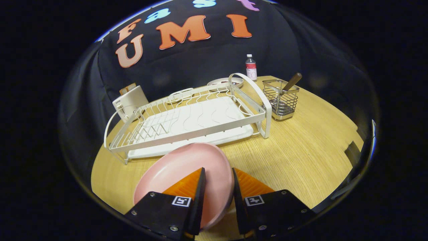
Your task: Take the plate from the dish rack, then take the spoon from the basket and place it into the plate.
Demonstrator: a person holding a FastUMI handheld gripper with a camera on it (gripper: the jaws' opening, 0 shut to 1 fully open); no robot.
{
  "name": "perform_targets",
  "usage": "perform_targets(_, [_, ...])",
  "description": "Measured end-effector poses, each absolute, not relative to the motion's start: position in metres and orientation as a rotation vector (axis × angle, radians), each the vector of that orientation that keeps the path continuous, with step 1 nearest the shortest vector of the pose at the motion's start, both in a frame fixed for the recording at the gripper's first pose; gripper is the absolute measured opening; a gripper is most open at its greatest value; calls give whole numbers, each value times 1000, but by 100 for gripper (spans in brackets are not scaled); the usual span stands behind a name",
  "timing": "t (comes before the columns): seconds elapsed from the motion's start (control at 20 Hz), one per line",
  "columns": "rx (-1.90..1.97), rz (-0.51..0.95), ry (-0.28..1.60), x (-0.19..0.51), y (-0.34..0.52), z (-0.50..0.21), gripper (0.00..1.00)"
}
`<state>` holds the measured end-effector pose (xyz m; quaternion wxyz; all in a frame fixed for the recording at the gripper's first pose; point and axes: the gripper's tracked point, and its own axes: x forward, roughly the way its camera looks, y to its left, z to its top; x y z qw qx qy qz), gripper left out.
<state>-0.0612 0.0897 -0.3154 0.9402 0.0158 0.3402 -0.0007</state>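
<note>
The round pink plate [182, 172] is already out of the white wire dish rack [187, 117] — the gripper [218, 177] has its two fingers pinching the plate's right rim, one finger over the inside and one outside, with the plate just in front of the rack above the pale wooden table [301, 154]. It looks tilted, and I cannot tell whether it touches the wood. Left to do, by my reading — set it down, then fetch the brown-handled spoon [292, 81] standing in the square wire basket [281, 100] just beside the rack's right end.
</note>
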Motion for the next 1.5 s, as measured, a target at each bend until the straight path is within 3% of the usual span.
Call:
perform_targets(0.75, [-35, 19, 602, -32, 23, -264, 98])
perform_targets(1.5, [-74, -10, 426, 44, -78, -191, 98])
